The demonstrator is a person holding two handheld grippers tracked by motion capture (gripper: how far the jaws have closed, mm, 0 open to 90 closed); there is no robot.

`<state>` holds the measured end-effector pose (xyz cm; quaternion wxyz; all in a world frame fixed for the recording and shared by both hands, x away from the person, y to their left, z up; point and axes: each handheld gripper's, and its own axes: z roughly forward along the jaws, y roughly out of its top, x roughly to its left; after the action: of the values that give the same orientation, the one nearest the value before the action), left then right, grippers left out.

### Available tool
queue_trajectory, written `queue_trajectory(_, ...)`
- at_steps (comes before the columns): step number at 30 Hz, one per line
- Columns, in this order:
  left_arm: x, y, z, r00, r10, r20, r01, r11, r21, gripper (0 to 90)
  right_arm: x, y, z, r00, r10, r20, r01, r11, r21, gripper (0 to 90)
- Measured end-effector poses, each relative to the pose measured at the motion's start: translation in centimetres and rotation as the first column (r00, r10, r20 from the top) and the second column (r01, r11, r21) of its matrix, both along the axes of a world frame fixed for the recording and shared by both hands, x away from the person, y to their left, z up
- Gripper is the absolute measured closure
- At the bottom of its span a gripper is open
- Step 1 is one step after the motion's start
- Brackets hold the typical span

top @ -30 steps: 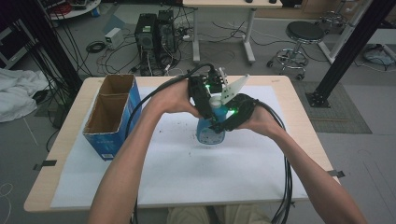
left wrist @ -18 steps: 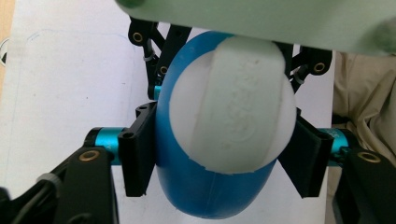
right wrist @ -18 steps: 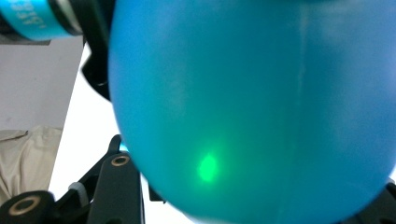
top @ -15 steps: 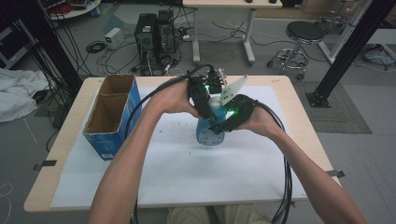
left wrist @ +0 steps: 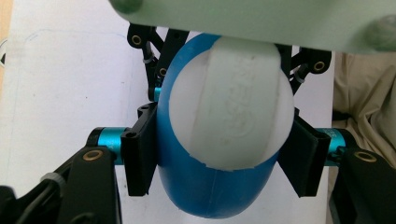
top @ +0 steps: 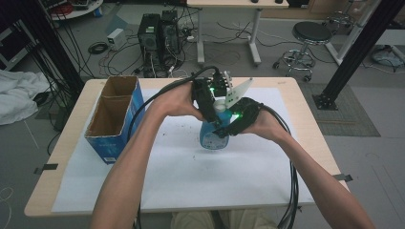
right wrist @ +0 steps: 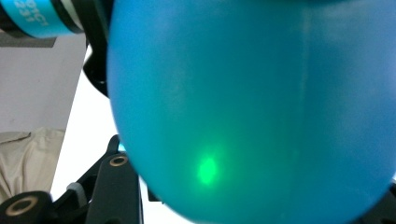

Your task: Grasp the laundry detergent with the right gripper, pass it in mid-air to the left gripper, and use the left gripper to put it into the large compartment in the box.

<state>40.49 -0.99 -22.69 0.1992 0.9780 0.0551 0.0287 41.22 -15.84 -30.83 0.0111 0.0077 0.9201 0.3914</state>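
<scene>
A translucent blue plastic bottle with a white rounded cap (top: 214, 135) stands upright near the middle of the white paper sheet (top: 191, 176) covering the light wooden table (top: 62, 157). The left gripper (top: 213, 110) has just been closing and now clamps the bottle's top, a black pad pressed on each side. The right gripper (top: 224, 130) is clamped on the blue body lower down. An open blue cardboard box (top: 111, 119) sits well apart at the left.
</scene>
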Motion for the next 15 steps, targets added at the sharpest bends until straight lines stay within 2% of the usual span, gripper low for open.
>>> queue_trajectory(8, -0.15, -0.17, 0.0, 1.0, 0.002, -0.003, -0.002, 0.9999, 0.01, 37.3, -0.05, 0.04, -0.14, 1.0, 0.007, 0.006, -0.007, 1.0, 0.001, 45.2)
queue_trajectory(12, -0.13, -0.08, 0.06, 1.0, 0.006, -0.007, -0.006, 1.0, -0.001, 37.3, -0.06, -0.01, -0.1, 1.0, 0.007, 0.0, -0.007, 0.9999, 0.008, 44.8)
queue_trajectory(15, -0.11, -0.08, 0.06, 1.0, 0.004, -0.004, -0.004, 1.0, 0.001, 37.3, -0.03, 0.0, -0.09, 0.9999, 0.008, 0.014, -0.008, 0.9999, 0.006, 44.0)
